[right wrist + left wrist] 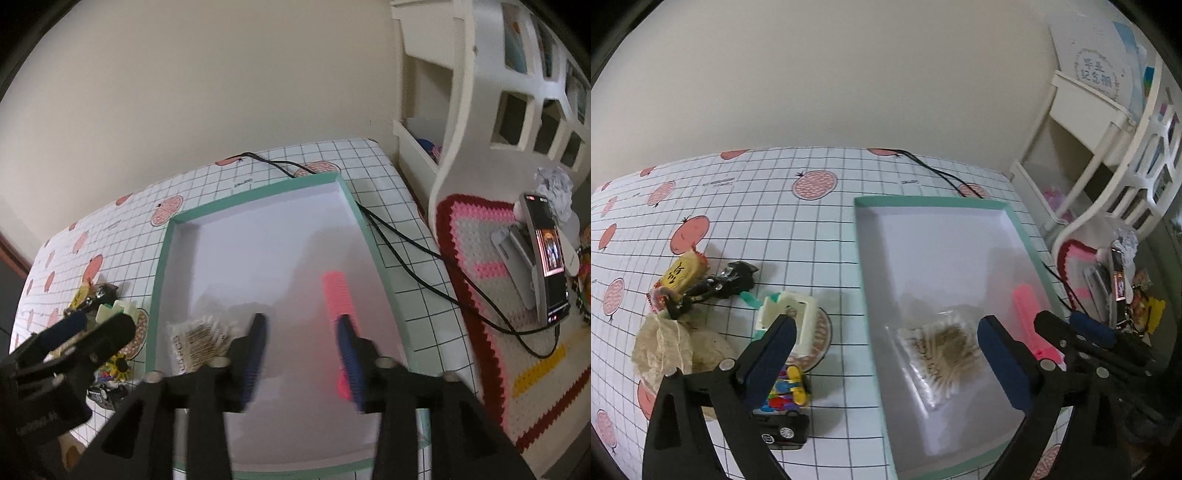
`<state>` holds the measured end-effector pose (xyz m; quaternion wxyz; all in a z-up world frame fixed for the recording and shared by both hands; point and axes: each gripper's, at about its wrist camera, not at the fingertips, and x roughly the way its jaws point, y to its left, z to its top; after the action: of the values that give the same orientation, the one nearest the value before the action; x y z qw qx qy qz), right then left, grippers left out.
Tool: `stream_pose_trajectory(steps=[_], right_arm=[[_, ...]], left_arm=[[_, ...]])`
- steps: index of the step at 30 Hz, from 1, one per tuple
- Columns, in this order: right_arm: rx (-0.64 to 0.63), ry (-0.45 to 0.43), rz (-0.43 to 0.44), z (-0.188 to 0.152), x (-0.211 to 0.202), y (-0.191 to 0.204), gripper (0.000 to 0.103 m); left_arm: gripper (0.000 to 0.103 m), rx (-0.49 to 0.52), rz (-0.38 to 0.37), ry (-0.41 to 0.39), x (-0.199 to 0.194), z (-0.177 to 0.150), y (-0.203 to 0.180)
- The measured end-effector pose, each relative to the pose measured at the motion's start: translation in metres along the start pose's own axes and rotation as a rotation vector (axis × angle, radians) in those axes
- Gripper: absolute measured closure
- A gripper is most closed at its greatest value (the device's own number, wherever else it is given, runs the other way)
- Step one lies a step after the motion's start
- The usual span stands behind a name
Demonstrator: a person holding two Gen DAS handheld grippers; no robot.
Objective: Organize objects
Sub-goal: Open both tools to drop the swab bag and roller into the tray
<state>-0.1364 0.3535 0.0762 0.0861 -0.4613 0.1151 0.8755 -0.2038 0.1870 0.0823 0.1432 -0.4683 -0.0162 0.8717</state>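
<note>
A teal-rimmed white box [864, 258] [162, 258] lies on the checked tablecloth. Inside it are a clear packet of cotton swabs [942, 354] [199, 339] and a pink comb [1030, 317] [336, 295]. My left gripper [886, 350] [92, 328] hangs wide open above the box's left rim, holding nothing. My right gripper [303, 350] [1069, 325] is open over the box; the comb lies on the floor beside its right finger, not pinched. Left of the box are a white plastic piece [790, 317], a toy car [783, 432], a yellow snack packet [681, 275], a black wrapper [731, 280] and a mesh pouch [665, 347].
Black cables [406, 266] run from the table's far edge past the box's right side to a phone on a stand [550, 258]. The phone stands on a crochet mat [480, 280] to the right. A white shelf unit [480, 110] rises behind it.
</note>
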Motion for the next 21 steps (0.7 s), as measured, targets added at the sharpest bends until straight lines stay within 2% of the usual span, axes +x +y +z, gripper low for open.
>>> stream_pose_trajectory(steps=[4,6,9,17,21], right_arm=[[-0.010,-0.006,0.014,0.001,-0.001,0.003,0.034],[-0.017,-0.003,0.014,0.001,0.000,0.004,0.023],[-0.017,-0.005,0.014,0.000,0.001,0.004,0.013],[-0.034,-0.001,0.014,-0.001,0.004,0.006,0.000],[-0.042,-0.006,0.001,-0.001,0.004,0.008,0.000]], left_arm=[[0.000,-0.008,0.025,0.010,0.004,-0.001,0.005],[0.000,-0.013,0.033,0.012,0.004,-0.003,0.007],[0.000,-0.029,0.046,0.013,0.004,-0.004,0.013],[0.000,-0.036,0.104,-0.001,-0.001,-0.005,0.024],[0.000,-0.043,0.107,-0.009,-0.004,-0.003,0.030]])
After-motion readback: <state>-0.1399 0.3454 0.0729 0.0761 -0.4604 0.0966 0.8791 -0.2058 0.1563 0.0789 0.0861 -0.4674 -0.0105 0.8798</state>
